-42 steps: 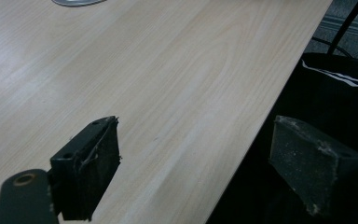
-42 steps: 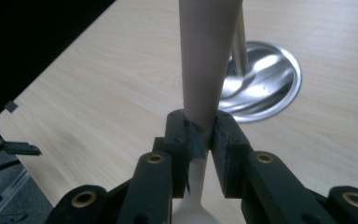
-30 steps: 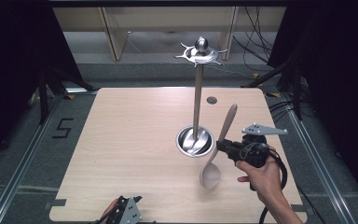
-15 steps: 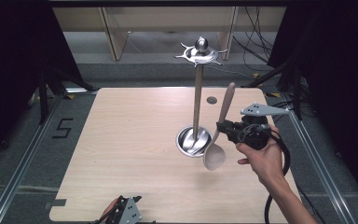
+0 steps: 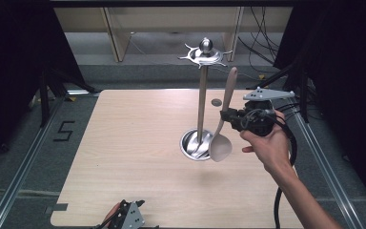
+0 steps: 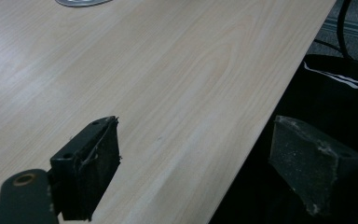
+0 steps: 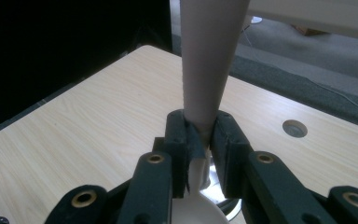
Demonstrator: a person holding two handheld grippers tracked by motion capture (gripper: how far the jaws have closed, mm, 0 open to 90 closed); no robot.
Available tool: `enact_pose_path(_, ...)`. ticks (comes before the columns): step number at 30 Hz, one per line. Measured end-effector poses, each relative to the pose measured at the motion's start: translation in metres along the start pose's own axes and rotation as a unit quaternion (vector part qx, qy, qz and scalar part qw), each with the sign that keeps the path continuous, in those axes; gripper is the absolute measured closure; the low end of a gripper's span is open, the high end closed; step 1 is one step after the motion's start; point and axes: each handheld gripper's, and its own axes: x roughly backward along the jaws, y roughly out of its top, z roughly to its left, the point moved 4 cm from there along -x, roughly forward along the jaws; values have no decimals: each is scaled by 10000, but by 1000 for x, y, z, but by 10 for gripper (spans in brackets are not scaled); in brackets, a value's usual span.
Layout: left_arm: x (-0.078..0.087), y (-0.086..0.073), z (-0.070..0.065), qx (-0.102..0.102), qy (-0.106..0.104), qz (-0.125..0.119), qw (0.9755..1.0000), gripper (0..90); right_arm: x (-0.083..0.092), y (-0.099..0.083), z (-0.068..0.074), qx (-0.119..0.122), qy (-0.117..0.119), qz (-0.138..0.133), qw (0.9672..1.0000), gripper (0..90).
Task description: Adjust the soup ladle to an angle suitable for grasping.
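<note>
Beige plastic spoon [image 5: 224, 119], light, stiff and slick, we clamp mid-handle in our right tool [image 5: 228, 117], bowl at six o'clock.

beige spoon [image 5: 220, 143], silver stand [image 5: 201, 95], perhaps birch-grained table [image 5: 124, 143]

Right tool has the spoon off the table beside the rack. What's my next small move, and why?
Probably lift a bit higher. The right tool is shut on the spoon at mid-handle, bowl hanging down beside the stand's base. The handle tip sits below the hook ring on top of the stand, apparently too low to hang yet. The left tool rests open at the table's near edge.
</note>
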Motion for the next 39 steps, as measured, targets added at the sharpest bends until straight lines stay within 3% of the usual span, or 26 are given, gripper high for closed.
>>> enact_pose_path(1,-1,0,-1,60,-28,-62,10000,151,-2,2,-3,143,-32,-44,9999,777)
enact_pose_path(2,0,0,-1,38,-21,-27,10000,151,-3,2,0,-44,16,1,10000,777)
enact_pose_path(4,0,0,0,-3,-2,0,10000,151,-5,4,-3,54,-11,26,10000,777)
enact_pose_path(6,1,0,0,-21,9,-1,10000,151,-6,5,-2,-77,-3,84,9999,777)
enact_pose_path(10,0,0,-1,49,-33,-43,10000,151,-9,8,-4,-9,15,94,10000,777)
enact_pose_path(12,0,0,0,-8,-3,3,10000,151,-10,10,-4,0,37,79,10000,777)
enact_pose_path(13,0,0,-1,-7,4,-11,10000,151,-9,10,-3,-113,22,132,9998,777)
enact_pose_path(14,1,0,0,-94,15,44,9999,151,-10,11,-5,-18,29,112,9999,777)
enact_pose_path(19,0,0,0,-82,4,49,10000,151,-13,12,-5,-138,50,233,9996,776)
enact_pose_path(21,0,0,0,-82,2,49,10000,151,-14,12,-8,8,3,218,9998,777)
enact_pose_path(24,1,0,0,-124,38,49,9999,151,-17,13,-8,-48,52,260,9996,776)
enact_pose_path(27,0,0,-2,-52,-39,3,10000,151,-20,14,-6,-72,74,312,9995,776)
enact_pose_path(28,0,1,-2,-6,-31,-29,10000,151,-21,14,-7,17,82,294,9995,777)
enact_pose_path(29,0,1,-2,-22,-26,-30,10000,151,-22,15,-6,-74,70,323,9994,776)
enact_pose_path(31,1,0,-1,-97,13,43,9999,151,-24,16,-8,85,101,243,9996,776)
enact_pose_path(32,1,0,0,-114,25,46,9999,151,-24,16,-6,-52,86,282,9996,776)
enact_pose_path(39,1,0,0,-116,35,40,9999,151,-28,14,-7,-72,94,319,9994,776)
